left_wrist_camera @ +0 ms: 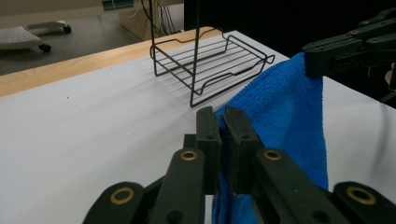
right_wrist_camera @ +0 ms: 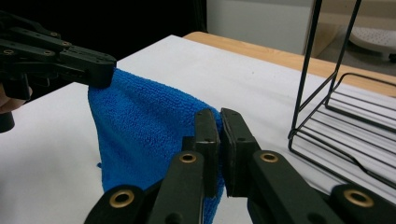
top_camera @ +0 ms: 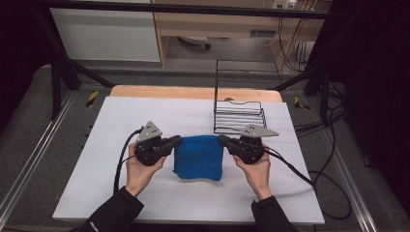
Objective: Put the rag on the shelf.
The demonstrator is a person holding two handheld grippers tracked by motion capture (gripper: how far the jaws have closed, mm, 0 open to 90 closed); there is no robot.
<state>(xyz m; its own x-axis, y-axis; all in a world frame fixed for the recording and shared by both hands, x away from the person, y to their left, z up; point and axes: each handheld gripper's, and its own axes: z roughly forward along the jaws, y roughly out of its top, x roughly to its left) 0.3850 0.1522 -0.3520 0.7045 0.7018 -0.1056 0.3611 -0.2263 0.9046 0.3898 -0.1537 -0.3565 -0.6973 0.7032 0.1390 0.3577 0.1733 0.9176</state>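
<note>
A blue cloth (top_camera: 198, 156) hangs stretched between the two grippers over the white tabletop, its lower edge drooping near the surface. My left gripper (top_camera: 177, 141) is shut on the cloth's upper left corner, and my right gripper (top_camera: 223, 140) is shut on its upper right corner. In the left gripper view the jaws (left_wrist_camera: 222, 116) pinch the cloth (left_wrist_camera: 289, 112) with the right gripper's black jaws gripping the far corner. In the right gripper view the jaws (right_wrist_camera: 219, 119) clamp the cloth (right_wrist_camera: 144, 126), and the left gripper holds the far corner at upper left.
A black wire rack (top_camera: 238, 113) with a tall back frame stands on the table just behind the right gripper. The white sheet (top_camera: 145, 111) covers a wooden table (top_camera: 193, 92). Cables trail from both grippers.
</note>
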